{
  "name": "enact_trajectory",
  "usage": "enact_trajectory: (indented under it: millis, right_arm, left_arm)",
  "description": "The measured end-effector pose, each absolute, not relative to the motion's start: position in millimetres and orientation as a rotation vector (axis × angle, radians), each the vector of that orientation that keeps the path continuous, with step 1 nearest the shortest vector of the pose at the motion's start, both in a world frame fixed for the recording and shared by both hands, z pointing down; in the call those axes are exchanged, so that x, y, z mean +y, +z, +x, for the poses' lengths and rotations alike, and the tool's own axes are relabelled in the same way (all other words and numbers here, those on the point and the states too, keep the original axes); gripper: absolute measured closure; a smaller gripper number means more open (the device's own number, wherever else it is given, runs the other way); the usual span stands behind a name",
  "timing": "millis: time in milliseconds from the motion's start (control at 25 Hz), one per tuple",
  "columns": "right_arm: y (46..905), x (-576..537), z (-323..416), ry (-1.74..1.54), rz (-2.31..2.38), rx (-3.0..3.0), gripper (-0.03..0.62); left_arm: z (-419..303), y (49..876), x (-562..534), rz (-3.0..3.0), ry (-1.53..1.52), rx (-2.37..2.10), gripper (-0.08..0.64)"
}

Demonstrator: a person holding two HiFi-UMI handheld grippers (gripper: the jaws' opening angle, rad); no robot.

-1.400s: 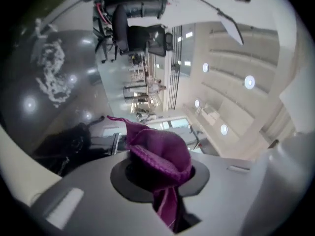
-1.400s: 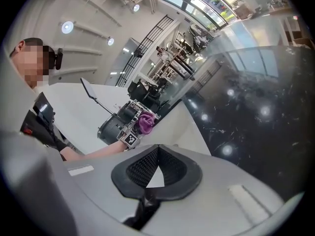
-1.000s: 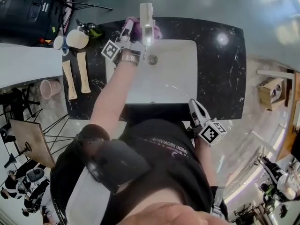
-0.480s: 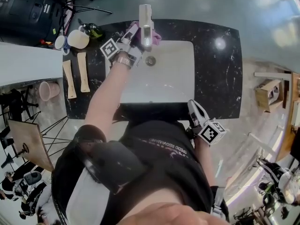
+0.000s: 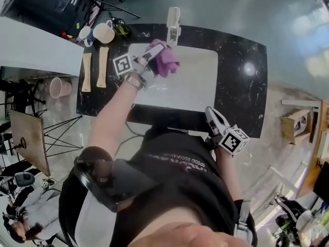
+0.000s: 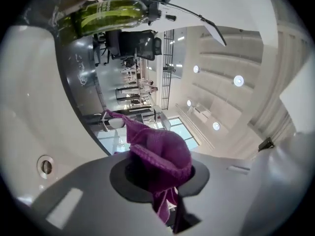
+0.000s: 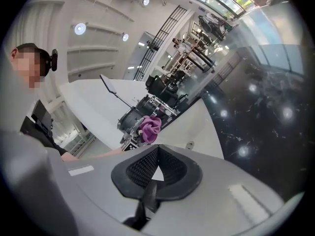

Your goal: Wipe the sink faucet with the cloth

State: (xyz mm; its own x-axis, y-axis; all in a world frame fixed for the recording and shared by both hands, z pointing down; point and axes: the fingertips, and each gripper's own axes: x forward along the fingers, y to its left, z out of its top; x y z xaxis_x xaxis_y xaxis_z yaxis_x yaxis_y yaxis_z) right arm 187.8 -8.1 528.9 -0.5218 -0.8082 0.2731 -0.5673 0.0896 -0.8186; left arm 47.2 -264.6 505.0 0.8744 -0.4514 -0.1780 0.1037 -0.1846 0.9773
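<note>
The purple cloth [image 5: 166,62] is bunched in my left gripper [image 5: 156,50], whose jaws are shut on it. It hangs above the back of the white sink [image 5: 198,89], just in front of the chrome faucet [image 5: 174,19] and apart from it. In the left gripper view the cloth [image 6: 158,151] fills the gap between the jaws of the left gripper [image 6: 160,173]. My right gripper [image 5: 213,117] stays at the counter's front edge, shut and empty; in its own view the right gripper [image 7: 156,165] points over the sink [image 7: 202,124] at the distant cloth [image 7: 149,129].
Black marble counter [image 5: 241,71] surrounds the sink. At its left end lie two wooden pieces [image 5: 102,66] and two mugs [image 5: 103,33], with a green bottle [image 6: 110,11] nearby. A pink cup [image 5: 60,87] stands on the floor at left. The person's body covers the lower middle.
The left gripper has carried the cloth from beside the faucet's base out in front of the faucet and higher over the basin. The right gripper has stayed in place.
</note>
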Motion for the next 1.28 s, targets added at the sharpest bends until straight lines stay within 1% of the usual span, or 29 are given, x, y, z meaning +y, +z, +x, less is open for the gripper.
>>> enact_trajectory:
  millis: [160, 320, 520, 680, 800, 960, 1280]
  right_arm:
    - [517, -4, 182, -1.383, -1.288, 2.222, 0.581]
    - [511, 4, 172, -1.36, -1.193, 2.319, 0.581]
    - [509, 16, 133, -1.411, -1.016, 2.419, 0.581]
    - [501, 22, 100, -1.395, -0.935, 2.467, 0.581]
    - [494, 25, 82, -1.366, -0.955, 2.475, 0.581]
    - [483, 30, 60, -1.325, -1.021, 2.43, 0.581]
    - [496, 58, 33, -1.358, -1.142, 2.312, 0.581]
  left_arm:
    - [45, 479, -214, 1.766, -0.456, -0.239, 0.499]
    - [57, 459, -135, 1.882, -0.283, -0.206, 0.498]
    - [50, 458, -39, 1.994, -0.055, -0.214, 0.497]
    - [26, 472, 9, 2.068, 0.099, -0.231, 0.495]
    - [8, 474, 34, 1.995, 0.054, -0.211, 0.495]
    - [-14, 476, 56, 1.782, -0.118, -0.161, 0.495]
    - [-41, 491, 70, 1.826, -0.044, -0.072, 0.495]
